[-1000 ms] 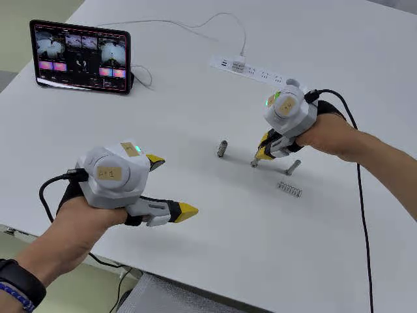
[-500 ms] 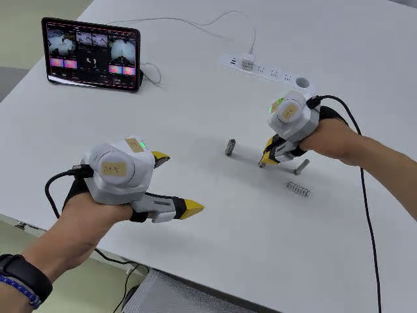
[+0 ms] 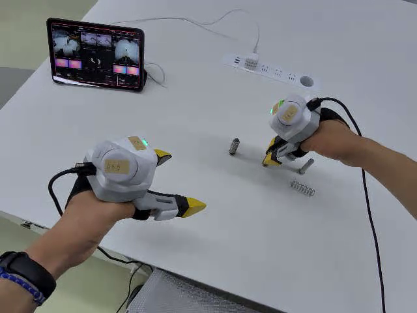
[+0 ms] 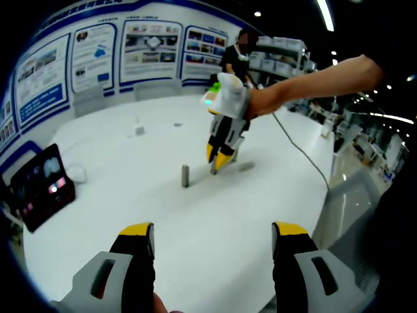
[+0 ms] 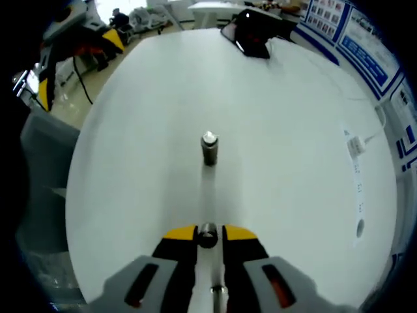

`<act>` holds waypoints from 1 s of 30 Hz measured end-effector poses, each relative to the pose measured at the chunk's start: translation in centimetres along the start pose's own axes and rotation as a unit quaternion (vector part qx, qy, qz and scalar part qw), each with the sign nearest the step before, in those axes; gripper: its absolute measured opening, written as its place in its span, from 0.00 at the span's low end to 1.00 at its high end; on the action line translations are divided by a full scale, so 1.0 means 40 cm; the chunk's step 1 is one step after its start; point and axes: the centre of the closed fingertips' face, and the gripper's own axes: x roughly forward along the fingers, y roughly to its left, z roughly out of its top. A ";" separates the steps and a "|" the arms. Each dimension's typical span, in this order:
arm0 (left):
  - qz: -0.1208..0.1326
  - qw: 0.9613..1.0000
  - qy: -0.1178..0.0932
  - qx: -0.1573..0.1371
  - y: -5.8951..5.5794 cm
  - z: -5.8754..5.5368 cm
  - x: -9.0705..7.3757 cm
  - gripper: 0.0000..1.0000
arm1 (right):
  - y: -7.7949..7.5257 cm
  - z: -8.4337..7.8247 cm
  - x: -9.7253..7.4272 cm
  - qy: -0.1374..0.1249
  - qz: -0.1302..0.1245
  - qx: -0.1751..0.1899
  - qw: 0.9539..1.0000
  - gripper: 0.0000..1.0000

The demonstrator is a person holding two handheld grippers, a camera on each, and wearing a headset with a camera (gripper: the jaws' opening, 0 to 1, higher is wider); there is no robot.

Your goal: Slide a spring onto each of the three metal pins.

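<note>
Right gripper (image 3: 269, 160) has edged nearer the upright sprung pin (image 3: 234, 146), jaws clamped on a second pin (image 5: 207, 236) — left gripper (image 3: 179, 182) hovers agape; a loose spring (image 3: 302, 188) lies beside the third pin (image 3: 305, 166).

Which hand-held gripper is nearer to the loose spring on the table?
Right. The right hand-held gripper, shut on a pin, is close to the loose spring; the left hand-held gripper is far to its left.

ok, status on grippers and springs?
Left gripper open, idle. Right gripper shut on a pin. Loose spring lying nearby. Nothing in the way.
</note>
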 end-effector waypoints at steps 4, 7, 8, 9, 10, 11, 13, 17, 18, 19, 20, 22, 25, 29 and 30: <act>-0.004 1.000 0.000 0.003 -0.004 0.006 0.004 0.75 | -0.001 -0.002 -0.014 -0.004 -0.007 0.008 1.000 0.26; -0.007 1.000 0.000 0.005 -0.006 0.012 0.009 0.75 | 0.001 -0.008 -0.030 -0.008 -0.015 0.017 1.000 0.32; -0.008 1.000 0.000 0.006 -0.006 0.014 0.011 0.75 | 0.004 -0.009 -0.036 -0.011 -0.017 0.020 1.000 0.34; -0.009 1.000 -0.001 0.007 -0.007 0.018 0.014 0.75 | 0.006 -0.010 -0.045 -0.017 -0.022 0.025 0.999 0.36; -0.011 1.000 -0.001 0.008 -0.008 0.021 0.016 0.75 | 0.006 -0.011 -0.053 -0.023 -0.028 0.031 0.999 0.37; -0.012 1.000 -0.002 0.011 -0.009 0.028 0.019 0.75 | 0.008 -0.012 -0.065 -0.031 -0.034 0.042 0.998 0.38; -0.015 1.000 -0.003 0.013 -0.011 0.037 0.025 0.75 | 0.012 -0.014 -0.085 -0.044 -0.046 0.055 0.996 0.43; -0.022 1.000 -0.005 0.020 -0.018 0.058 0.039 0.75 | 0.024 -0.022 -0.119 -0.065 -0.067 0.068 0.993 0.46; -0.024 0.999 -0.006 0.022 -0.020 0.065 0.043 0.76 | 0.030 -0.025 -0.128 -0.072 -0.072 0.074 0.992 0.46; -0.025 0.999 -0.006 0.023 -0.022 0.069 0.046 0.75 | 0.033 -0.029 -0.134 -0.075 -0.074 0.079 0.991 0.47; -0.027 0.999 -0.006 0.024 -0.023 0.073 0.049 0.75 | 0.035 -0.033 -0.139 -0.078 -0.078 0.083 0.990 0.47; -0.030 0.999 -0.007 0.026 -0.027 0.082 0.057 0.76 | 0.032 -0.050 -0.143 -0.086 -0.086 0.096 0.988 0.49; -0.034 0.999 -0.007 0.029 -0.025 0.091 0.068 0.76 | 0.045 -0.065 -0.156 -0.100 -0.092 0.118 0.984 0.49; -0.040 0.999 -0.010 0.031 -0.032 0.104 0.081 0.76 | 0.053 -0.094 -0.172 -0.116 -0.110 0.141 0.977 0.50; -0.042 0.999 -0.010 0.031 -0.034 0.106 0.083 0.76 | 0.058 -0.097 -0.178 -0.122 -0.114 0.146 0.975 0.51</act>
